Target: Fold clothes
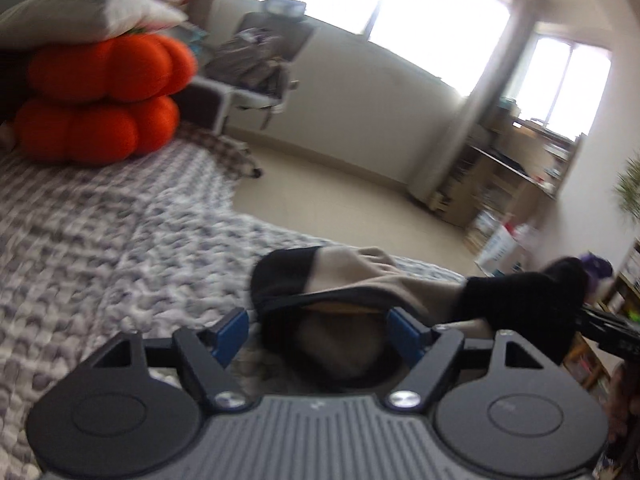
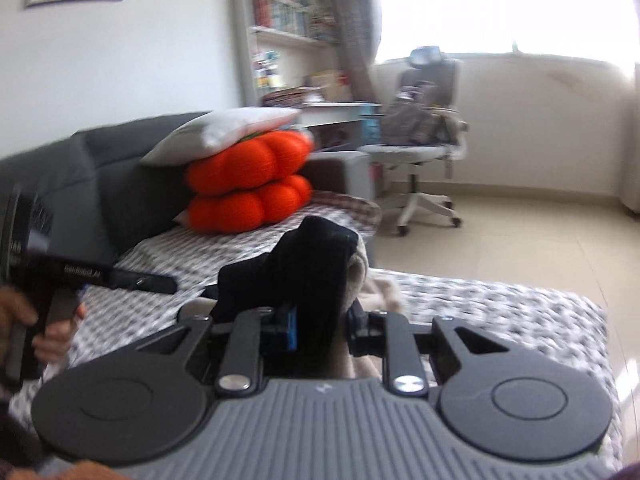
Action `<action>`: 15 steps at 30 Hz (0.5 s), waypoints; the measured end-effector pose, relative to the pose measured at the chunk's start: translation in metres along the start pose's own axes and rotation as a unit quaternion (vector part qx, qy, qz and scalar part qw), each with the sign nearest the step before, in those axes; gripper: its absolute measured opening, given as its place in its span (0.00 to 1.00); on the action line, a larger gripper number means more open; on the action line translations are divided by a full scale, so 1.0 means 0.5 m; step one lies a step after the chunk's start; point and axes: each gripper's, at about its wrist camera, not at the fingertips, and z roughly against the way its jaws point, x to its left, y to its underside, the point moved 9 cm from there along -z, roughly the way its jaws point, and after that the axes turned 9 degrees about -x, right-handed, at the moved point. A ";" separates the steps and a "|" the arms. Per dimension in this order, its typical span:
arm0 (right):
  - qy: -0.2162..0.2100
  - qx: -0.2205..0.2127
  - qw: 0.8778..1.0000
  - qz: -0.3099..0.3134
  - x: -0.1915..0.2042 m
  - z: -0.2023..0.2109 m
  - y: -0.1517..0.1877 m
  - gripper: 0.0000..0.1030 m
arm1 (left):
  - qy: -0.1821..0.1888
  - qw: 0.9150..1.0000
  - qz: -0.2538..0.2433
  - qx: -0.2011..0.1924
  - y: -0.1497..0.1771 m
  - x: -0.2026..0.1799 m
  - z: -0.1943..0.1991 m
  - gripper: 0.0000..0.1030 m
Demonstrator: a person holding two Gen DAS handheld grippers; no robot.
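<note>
A black and beige garment (image 1: 344, 272) lies bunched on the grey and white patterned blanket (image 1: 100, 240). My left gripper (image 1: 318, 332) is open, its blue pads (image 1: 234, 334) standing on either side of the garment's near edge without pressing it. My right gripper (image 2: 320, 332) is shut on a black fold of the garment (image 2: 308, 264), which stands up out of its jaws above the blanket (image 2: 500, 312). In the left wrist view that black fold (image 1: 520, 300) hangs at the right. Beige cloth (image 2: 360, 264) shows behind the black fold.
Two orange cushions (image 2: 248, 184) under a white pillow (image 2: 224, 128) sit at the head of the bed by a dark headboard (image 2: 100, 168). An office chair (image 2: 420, 140) piled with things stands on the tiled floor (image 2: 520, 232). A person's hand (image 2: 52, 320) grips the left tool. Shelving (image 1: 512, 168) lines the window wall.
</note>
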 end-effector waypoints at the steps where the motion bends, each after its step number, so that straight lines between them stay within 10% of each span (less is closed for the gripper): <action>1: 0.012 -0.002 1.000 -0.007 -0.015 0.000 -0.001 0.23 | -0.010 1.000 0.007 0.001 0.000 0.009 -0.006 0.75; 15: 0.159 -0.003 0.978 -0.134 -0.262 -0.014 0.018 0.23 | -0.053 0.994 -0.086 0.050 0.061 -0.019 -0.125 0.75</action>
